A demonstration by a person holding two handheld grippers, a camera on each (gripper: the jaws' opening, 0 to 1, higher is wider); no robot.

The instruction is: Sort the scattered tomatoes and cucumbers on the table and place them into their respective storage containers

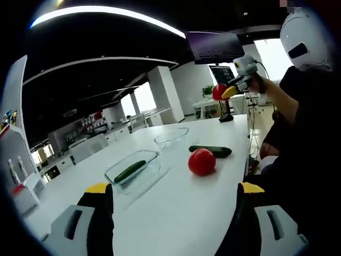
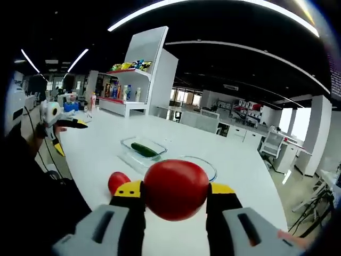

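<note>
Looking along the right tool (image 2: 175,193), I see its two jaws pressed on both sides of a red tomato (image 2: 176,189), which is held up above the white desk (image 2: 96,154). This tomato covers the desk just behind it, and a second tomato (image 2: 118,181) is half hidden behind the left jaw, so I cannot tell if it touches anything. Farther on the desk stands a rectangular glass box (image 2: 143,148) with one cucumber (image 2: 143,150) inside. Beside it is a round glass bowl (image 2: 205,166), partly hidden by the held tomato; what it contains I cannot make out. At the left edge of this view the left tool (image 2: 66,124) is small, with its jaws spread.

In the left gripper view the left tool (image 1: 175,197) is wide open and holds nothing; both jaws are cut off at the bottom. Between them, far on the desk (image 1: 176,213), lie the box (image 1: 133,169) with the cucumber (image 1: 130,171), the second tomato (image 1: 202,161) and a loose cucumber (image 1: 210,151) just behind that tomato. The bowl (image 1: 171,136) is behind, pale and hard to see. At the upper right the right tool (image 1: 226,92) holds the tomato (image 1: 218,92) in the air, gripped by a person's hand (image 1: 257,82); the person's dark body hides the right edge of the desk
</note>
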